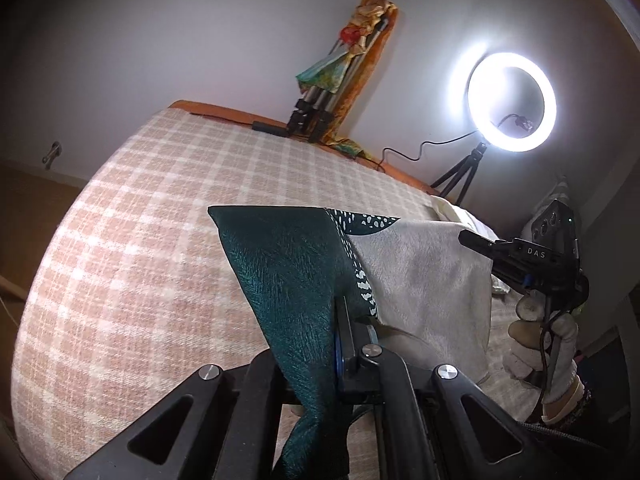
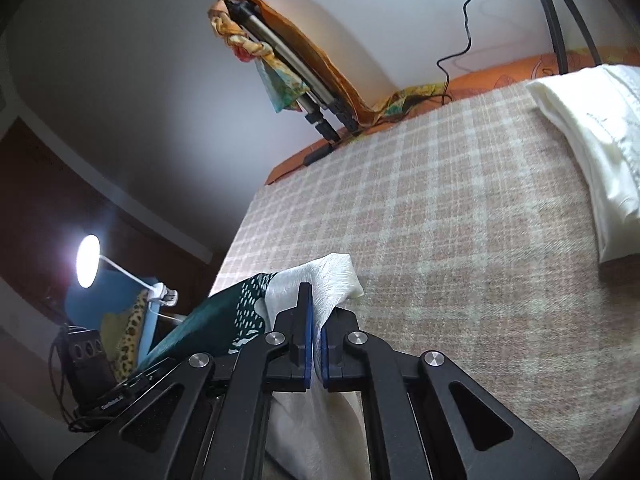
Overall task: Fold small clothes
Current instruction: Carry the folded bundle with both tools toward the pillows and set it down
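Observation:
A small cloth, dark green [image 1: 288,272] on one side and pale grey-white [image 1: 424,272] on the other with a spotted band between, hangs stretched above the checked bed cover [image 1: 132,240]. My left gripper [image 1: 346,320] is shut on its green end. My right gripper [image 2: 314,312] is shut on the white corner [image 2: 328,276]; it also shows in the left wrist view [image 1: 480,242], pinching the cloth's far edge. The cloth's green part [image 2: 208,320] runs left toward the other gripper.
A folded white cloth [image 2: 592,148] lies on the bed at the right. A lit ring light [image 1: 512,102] on a tripod and a draped tripod [image 1: 340,80] stand by the wall. A desk lamp [image 2: 89,260] shines beyond the bed's left edge.

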Demonstrator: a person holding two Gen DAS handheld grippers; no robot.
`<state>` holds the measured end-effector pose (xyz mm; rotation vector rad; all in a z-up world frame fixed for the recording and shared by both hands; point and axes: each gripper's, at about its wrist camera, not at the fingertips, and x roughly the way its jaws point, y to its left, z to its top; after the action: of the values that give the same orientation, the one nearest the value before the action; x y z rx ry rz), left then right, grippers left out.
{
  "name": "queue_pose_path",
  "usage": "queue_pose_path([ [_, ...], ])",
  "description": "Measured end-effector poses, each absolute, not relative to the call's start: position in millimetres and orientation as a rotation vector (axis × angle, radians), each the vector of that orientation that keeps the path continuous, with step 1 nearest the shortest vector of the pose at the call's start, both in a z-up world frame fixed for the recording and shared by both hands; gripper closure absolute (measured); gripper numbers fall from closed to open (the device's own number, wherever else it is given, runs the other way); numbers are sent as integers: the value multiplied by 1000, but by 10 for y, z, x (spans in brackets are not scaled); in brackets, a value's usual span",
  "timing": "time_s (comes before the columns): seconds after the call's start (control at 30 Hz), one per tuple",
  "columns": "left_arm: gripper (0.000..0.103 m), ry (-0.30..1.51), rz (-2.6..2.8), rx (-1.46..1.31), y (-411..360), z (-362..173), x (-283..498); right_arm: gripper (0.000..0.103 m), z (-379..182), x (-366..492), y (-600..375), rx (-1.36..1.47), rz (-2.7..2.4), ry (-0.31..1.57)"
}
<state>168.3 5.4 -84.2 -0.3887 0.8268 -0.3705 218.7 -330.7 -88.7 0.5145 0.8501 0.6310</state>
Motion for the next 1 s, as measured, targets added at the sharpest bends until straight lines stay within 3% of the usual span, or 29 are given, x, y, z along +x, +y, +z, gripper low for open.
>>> queue_pose_path([
  [0.4,103,809,-512,-367,-893,-634,2085,101,-427,2134,-4183,459,528,779],
  [1.0,103,722,-673,-231,-2917,-187,3130,101,248,2551,-5831,379,296,682],
])
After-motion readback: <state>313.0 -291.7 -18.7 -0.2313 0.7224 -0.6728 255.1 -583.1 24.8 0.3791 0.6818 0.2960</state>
